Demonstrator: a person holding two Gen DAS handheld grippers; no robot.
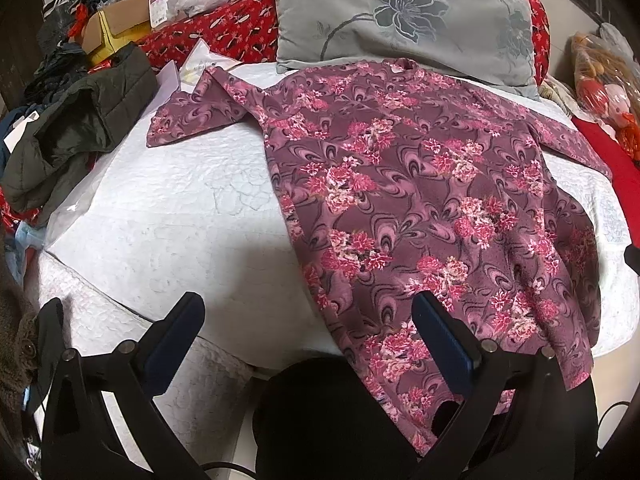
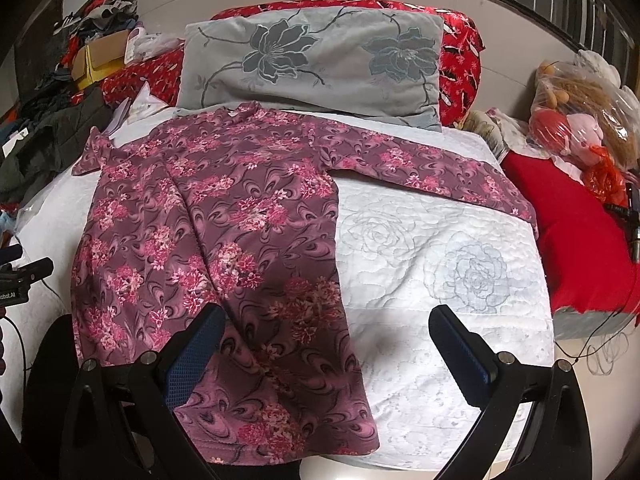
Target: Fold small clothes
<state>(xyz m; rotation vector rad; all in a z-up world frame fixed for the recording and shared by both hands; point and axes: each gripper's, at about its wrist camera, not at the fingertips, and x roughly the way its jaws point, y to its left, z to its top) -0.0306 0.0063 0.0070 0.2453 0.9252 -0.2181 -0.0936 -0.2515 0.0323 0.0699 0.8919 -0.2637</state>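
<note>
Left wrist view: near the bed's foot, left of the floral shirt (image 1: 420, 200), facing the grey pillow (image 1: 408, 20).
Right wrist view: right of the shirt (image 2: 216, 248), facing the pillow (image 2: 312, 64).
Shared: shirt, pillow.

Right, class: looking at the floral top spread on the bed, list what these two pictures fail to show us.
- Top, left wrist view: its hem is hidden behind the left tool and a dark object.
- Top's left sleeve, right wrist view: bunched, cuff unclear.
- Pillow: its lower edge is covered by the collar.
- Clutter pile: too small to identify.
</note>
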